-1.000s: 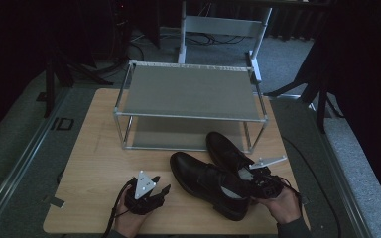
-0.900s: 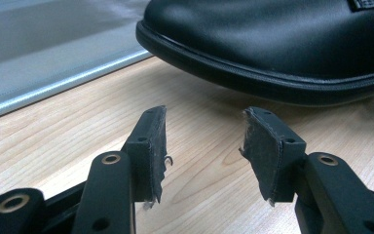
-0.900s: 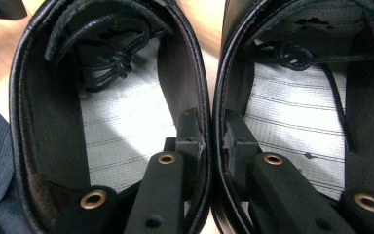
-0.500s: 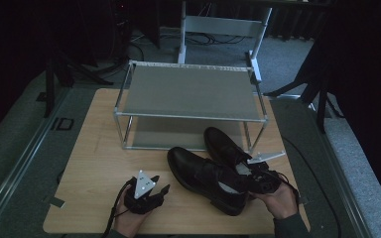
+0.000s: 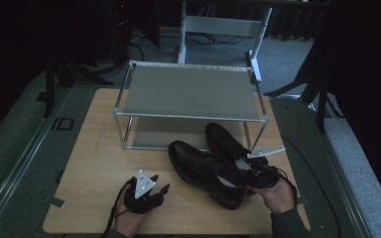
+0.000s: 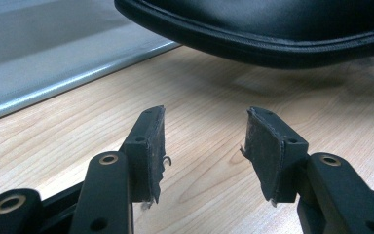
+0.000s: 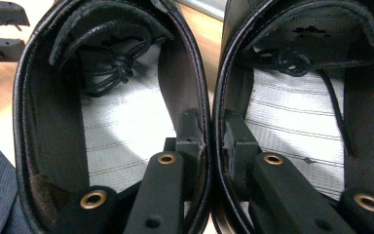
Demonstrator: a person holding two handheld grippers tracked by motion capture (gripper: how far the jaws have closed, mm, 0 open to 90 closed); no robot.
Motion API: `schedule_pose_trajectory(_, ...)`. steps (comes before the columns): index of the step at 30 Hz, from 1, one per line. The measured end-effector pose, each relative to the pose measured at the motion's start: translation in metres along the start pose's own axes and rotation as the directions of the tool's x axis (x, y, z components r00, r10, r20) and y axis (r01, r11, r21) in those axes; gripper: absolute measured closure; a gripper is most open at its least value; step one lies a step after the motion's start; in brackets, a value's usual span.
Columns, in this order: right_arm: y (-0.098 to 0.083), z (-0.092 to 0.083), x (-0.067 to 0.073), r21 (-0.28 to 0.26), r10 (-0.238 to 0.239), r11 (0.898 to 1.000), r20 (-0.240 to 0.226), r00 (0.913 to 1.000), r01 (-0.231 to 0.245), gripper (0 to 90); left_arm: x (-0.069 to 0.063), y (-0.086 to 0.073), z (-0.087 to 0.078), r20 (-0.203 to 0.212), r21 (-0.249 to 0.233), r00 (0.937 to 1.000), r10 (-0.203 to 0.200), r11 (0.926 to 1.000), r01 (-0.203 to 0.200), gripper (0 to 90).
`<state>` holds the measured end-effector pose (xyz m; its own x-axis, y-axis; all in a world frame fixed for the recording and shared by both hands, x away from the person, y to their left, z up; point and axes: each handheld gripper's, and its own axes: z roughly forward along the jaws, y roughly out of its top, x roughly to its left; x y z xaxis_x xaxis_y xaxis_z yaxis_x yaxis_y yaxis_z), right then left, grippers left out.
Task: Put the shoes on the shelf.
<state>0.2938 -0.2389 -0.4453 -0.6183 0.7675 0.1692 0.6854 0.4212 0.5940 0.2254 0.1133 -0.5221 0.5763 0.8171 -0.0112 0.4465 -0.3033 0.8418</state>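
Two black leather shoes lie side by side on the wooden table [image 5: 94, 163], the left shoe [image 5: 198, 166] nearer me and the right shoe [image 5: 223, 139] by the rack. My right gripper [image 5: 252, 174] is shut on their two touching inner walls at the heel end. In the right gripper view [image 7: 210, 131] one jaw is inside the left shoe [image 7: 112, 122] and the other inside the right shoe [image 7: 297, 112]. My left gripper [image 5: 161, 191] rests on the table, open with nothing between its jaws, which have just been opening. Its view [image 6: 205, 131] faces a shoe's sole edge [image 6: 272, 29].
A metal two-shelf rack [image 5: 188, 91] stands at the back of the table, its lower shelf [image 6: 53, 63] just beyond the shoes. Bare wood lies to the left of my left hand. Beyond the table stand a grey chair frame [image 5: 223, 25] and dark stands.
The pair of shoes and my right gripper have shifted slightly toward the rack. My left gripper has stayed where it was.
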Motion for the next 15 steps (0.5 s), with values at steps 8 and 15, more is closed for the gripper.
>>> schedule_pose_trajectory(8,0.007,0.004,0.000,-0.025,0.022,0.999,0.011,0.9997,-0.022,80.2,0.000,-0.001,0.002,0.001,0.011,1.0000,0.002,0.9999,-0.002,49.8)
schedule_pose_trajectory(15,0.015,0.012,-0.001,-0.027,0.028,0.999,0.016,0.9995,-0.028,80.1,0.000,-0.002,0.002,0.002,0.009,1.0000,-0.004,1.0000,0.004,49.4)
